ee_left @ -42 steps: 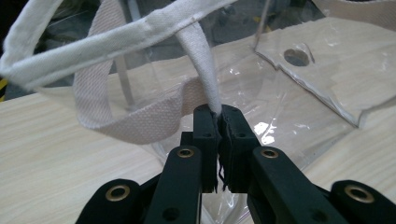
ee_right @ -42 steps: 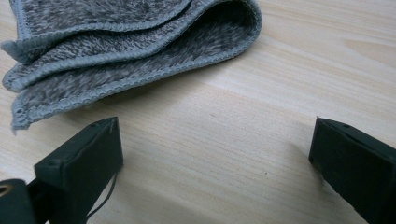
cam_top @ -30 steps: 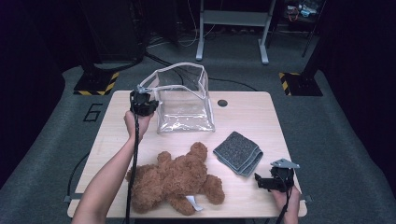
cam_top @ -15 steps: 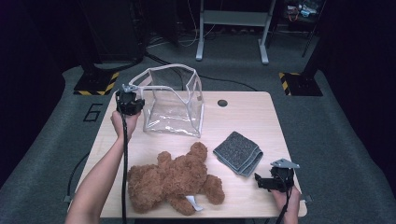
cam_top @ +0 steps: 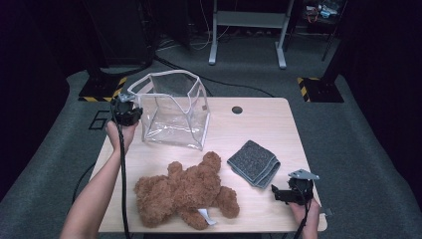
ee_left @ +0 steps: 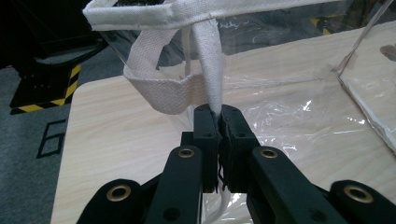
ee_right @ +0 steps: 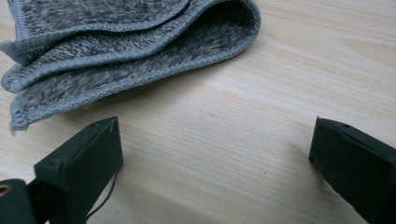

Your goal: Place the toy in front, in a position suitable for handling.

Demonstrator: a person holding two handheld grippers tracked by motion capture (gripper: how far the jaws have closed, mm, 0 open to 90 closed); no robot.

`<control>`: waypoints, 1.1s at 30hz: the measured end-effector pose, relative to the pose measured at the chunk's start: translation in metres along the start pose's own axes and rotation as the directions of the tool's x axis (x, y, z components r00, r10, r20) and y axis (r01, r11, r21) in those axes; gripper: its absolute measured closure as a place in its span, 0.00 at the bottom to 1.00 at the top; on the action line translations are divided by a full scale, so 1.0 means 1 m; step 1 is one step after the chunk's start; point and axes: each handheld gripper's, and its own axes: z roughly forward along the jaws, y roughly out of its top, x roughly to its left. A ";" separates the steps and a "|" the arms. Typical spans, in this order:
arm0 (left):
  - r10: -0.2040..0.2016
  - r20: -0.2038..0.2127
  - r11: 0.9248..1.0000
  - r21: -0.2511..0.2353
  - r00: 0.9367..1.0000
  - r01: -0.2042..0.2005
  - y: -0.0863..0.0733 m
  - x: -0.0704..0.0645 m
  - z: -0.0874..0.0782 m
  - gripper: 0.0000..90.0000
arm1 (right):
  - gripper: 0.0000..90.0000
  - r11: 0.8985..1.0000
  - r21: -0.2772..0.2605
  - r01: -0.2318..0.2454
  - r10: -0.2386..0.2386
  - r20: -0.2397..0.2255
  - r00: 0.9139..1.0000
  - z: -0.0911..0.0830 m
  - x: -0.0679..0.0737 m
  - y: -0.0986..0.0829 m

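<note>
Two grippers: both are working at the near half of the table [cam_top: 259, 124], the right one nearest the person.
Change: the left gripper [cam_top: 126, 110] is carrying the clear bag's corner farther left and up than half a second ago, so the bag is standing taller and squarer; the right gripper [cam_top: 286, 194] is staying where it was.
Right gripper: it is resting on the near right corner, jaws spread wide and holding nothing, with bare wood between them and the grey cloth [ee_right: 121, 51] lying just beyond.
Teddy bear [cam_top: 184, 191]: it is sprawling near the front edge, brown and shaggy, with a white tag showing beneath it.
Grey cloth: it is lying folded in soft layers, fuzzy pile with a stitched edge, right of the bear.
Left gripper: its jaws are pinching tight on the white strap [ee_left: 210, 65], a flat woven webbing loop.
Clear bag [cam_top: 174, 109]: it is standing at the far left of the table, a glossy, creased plastic box with white trim.
Table: pale wood grain, rounded corners, a dark round grommet [cam_top: 237, 110].
Room: grey carpet, hazard-striped bases, a metal stand behind.
</note>
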 end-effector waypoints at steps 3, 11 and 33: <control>-0.011 -0.007 1.000 0.002 1.000 0.011 -0.002 0.006 -0.002 0.95 | 0.02 1.000 0.000 0.000 0.000 0.000 1.000 0.000 0.000 0.000; -0.026 -0.041 1.000 0.015 0.999 0.027 -0.008 0.024 -0.012 0.95 | 0.02 1.000 0.000 -0.001 0.001 0.001 1.000 0.000 0.000 0.000; -0.029 -0.107 1.000 0.008 0.994 0.030 -0.036 0.062 -0.048 0.95 | 0.02 1.000 0.001 -0.002 0.002 0.002 1.000 0.000 0.000 0.000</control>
